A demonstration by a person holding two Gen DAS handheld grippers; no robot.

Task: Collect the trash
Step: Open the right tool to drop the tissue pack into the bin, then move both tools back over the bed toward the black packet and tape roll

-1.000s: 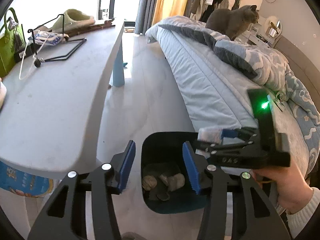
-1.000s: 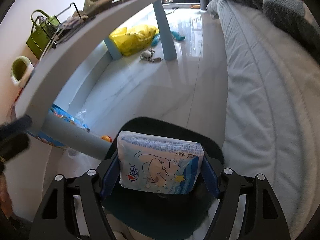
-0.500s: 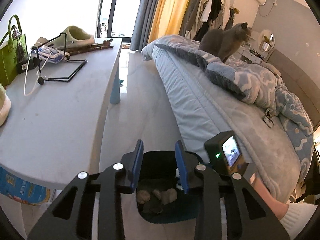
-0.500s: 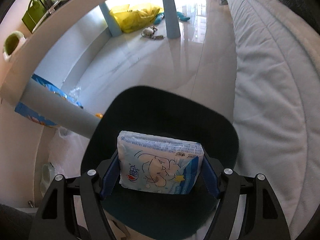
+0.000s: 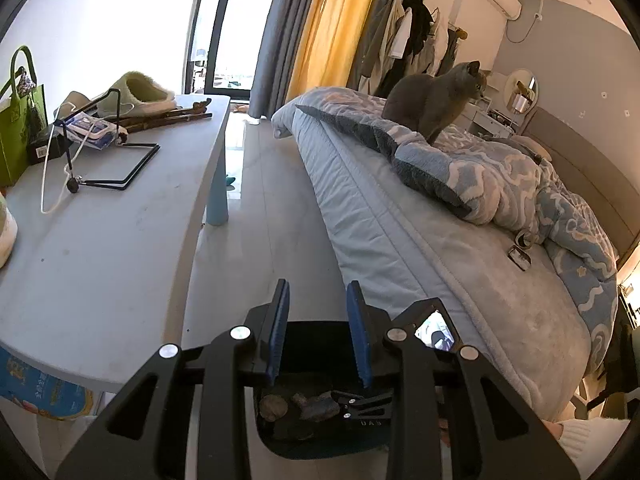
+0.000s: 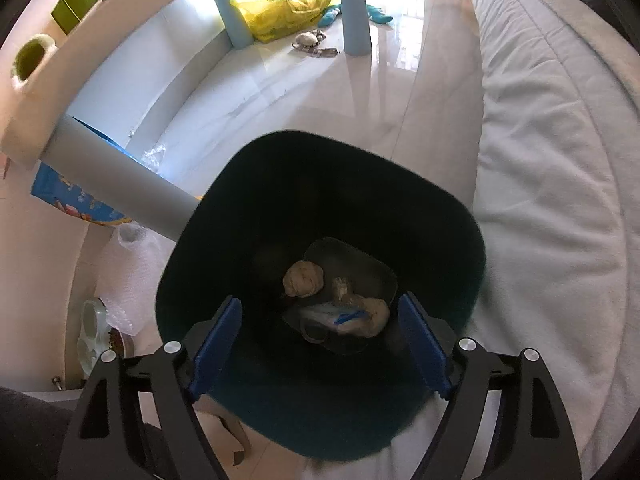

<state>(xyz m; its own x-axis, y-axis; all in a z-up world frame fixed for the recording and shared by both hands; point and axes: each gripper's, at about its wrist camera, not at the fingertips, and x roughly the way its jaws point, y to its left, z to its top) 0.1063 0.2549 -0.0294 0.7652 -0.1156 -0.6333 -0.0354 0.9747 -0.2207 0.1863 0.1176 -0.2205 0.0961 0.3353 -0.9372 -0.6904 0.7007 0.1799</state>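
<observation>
We see our right hand-held gripper (image 6: 320, 344) over the dark bin (image 6: 460, 216), its jaws opening wide with nothing between them. The tissue pack (image 6: 336, 318) lies at the bin's bottom, directly below. Our left hand-held gripper (image 5: 319, 326) stands narrow and empty.

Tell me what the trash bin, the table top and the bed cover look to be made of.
Trash bin: probably moulded plastic, dark teal, matte; smooth seamless walls with rounded corners.
Table top: looks like pale grey plastic or laminate, dull finish; flat, smooth, with faint scuffs and specks.
Bed cover: soft fabric, likely quilted plush; stitched seam lines and a fuzzy nap along the edge.
</observation>
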